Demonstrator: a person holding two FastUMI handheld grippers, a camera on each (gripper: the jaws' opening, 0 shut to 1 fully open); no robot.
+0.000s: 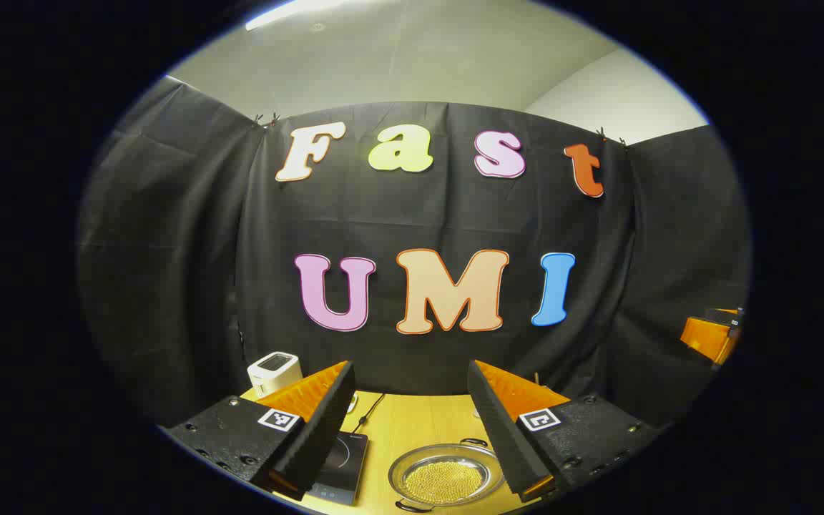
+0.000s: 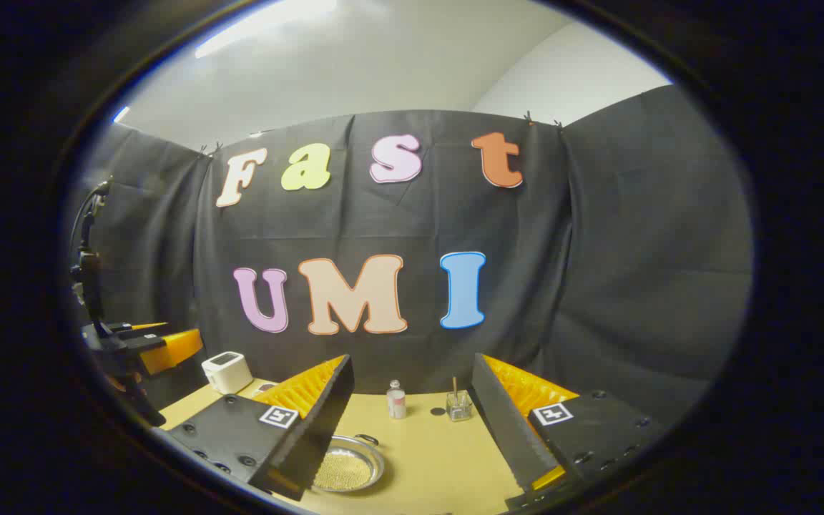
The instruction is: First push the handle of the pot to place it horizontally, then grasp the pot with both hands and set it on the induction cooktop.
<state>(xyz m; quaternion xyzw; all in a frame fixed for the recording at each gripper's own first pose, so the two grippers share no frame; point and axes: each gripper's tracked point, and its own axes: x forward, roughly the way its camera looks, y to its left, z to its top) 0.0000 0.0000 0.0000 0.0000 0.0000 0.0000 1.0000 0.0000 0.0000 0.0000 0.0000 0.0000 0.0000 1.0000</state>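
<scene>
1. Pot (image 1: 446, 478): a shallow metal pan with a layer of small yellow grains in it, resting on the wooden table (image 1: 412, 422). In the left gripper view it sits low between the fingers, nearer the right-hand one. A loop handle shows at its far rim and a dark one at its near rim.
2. Induction cooktop (image 1: 344, 465): a flat black slab just left of the pot, apart from it, with a cable (image 1: 369, 411) running back from it.
3. Left gripper (image 1: 412, 429): fingers spread wide, holding nothing, raised above the table.
4. Right gripper (image 2: 412, 429): fingers likewise spread, nothing between them; the pot (image 2: 347, 468) shows partly behind its left-hand finger.
5. Other items: a small white appliance (image 1: 274, 372) at the table's far left; a small bottle (image 2: 397, 400) and a clear glass jar (image 2: 459, 405) near the back wall.
</scene>
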